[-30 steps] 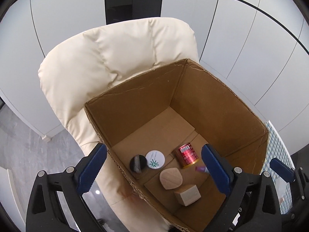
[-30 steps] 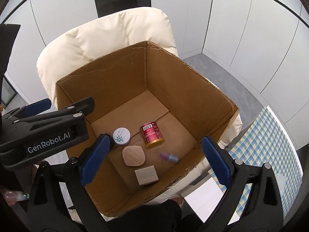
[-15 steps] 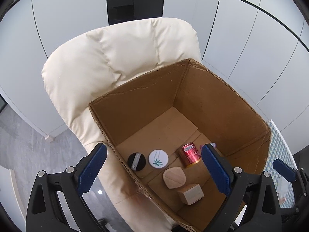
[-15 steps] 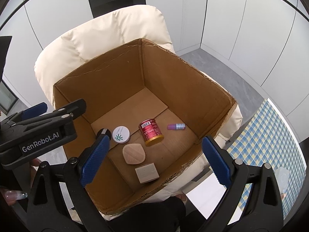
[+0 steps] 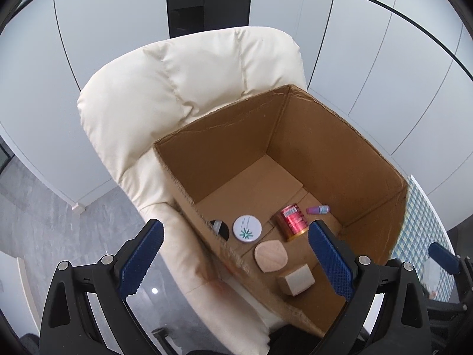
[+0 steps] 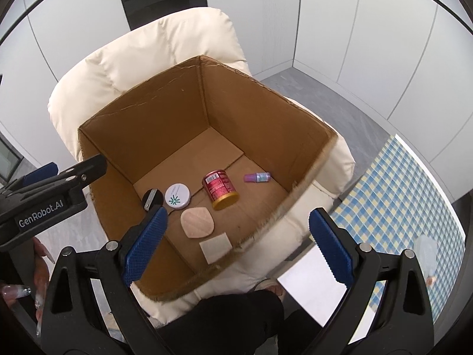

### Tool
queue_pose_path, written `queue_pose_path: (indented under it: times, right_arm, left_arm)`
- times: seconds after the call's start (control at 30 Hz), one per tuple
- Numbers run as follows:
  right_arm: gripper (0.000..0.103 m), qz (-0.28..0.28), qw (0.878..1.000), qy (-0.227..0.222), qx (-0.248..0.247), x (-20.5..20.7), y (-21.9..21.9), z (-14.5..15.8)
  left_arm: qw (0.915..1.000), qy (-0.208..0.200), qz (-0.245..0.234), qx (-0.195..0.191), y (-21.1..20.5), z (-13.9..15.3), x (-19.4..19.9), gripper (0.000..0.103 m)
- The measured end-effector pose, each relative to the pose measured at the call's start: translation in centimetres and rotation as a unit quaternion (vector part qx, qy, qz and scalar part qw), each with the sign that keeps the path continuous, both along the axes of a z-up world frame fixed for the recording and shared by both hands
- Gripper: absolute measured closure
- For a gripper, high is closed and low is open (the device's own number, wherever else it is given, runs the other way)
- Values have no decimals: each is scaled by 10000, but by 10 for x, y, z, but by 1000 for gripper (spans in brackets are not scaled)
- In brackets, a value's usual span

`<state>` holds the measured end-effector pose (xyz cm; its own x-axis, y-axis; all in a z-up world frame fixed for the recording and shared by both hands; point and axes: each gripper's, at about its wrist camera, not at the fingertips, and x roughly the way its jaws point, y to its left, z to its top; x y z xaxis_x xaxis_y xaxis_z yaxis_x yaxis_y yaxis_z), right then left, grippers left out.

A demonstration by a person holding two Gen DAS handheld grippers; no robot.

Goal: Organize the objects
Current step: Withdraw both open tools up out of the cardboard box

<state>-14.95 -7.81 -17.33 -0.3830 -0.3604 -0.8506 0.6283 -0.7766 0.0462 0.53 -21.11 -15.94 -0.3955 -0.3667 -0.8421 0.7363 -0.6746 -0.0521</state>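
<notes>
An open cardboard box stands on a cream armchair. On its floor lie a red can, a small purple bottle, a white round lid, a black round piece, a tan rounded pad and a wooden block. My left gripper is open and empty above the box's near-left rim. My right gripper is open and empty above the box's near rim.
A blue and yellow checked cloth covers a surface to the right of the chair. A white sheet lies below it. Grey floor is to the left. White wall panels stand behind the chair.
The purple bottle has rolled from beside the near wall to the right of the red can. Both grippers have drifted back and left, so the box sits further right in the left view.
</notes>
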Motion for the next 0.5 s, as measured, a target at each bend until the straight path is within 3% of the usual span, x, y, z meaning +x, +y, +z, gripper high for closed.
queue_pose_path:
  times: [0.3, 0.5]
  right_arm:
    - [5, -368, 9992, -99, -75, 32, 41, 11]
    - [5, -724, 9971, -231, -66, 54, 74, 11]
  left_arm:
    - [9996, -209, -196, 14, 24, 3, 27, 4]
    - [9986, -290, -373, 219, 44, 2, 39, 4]
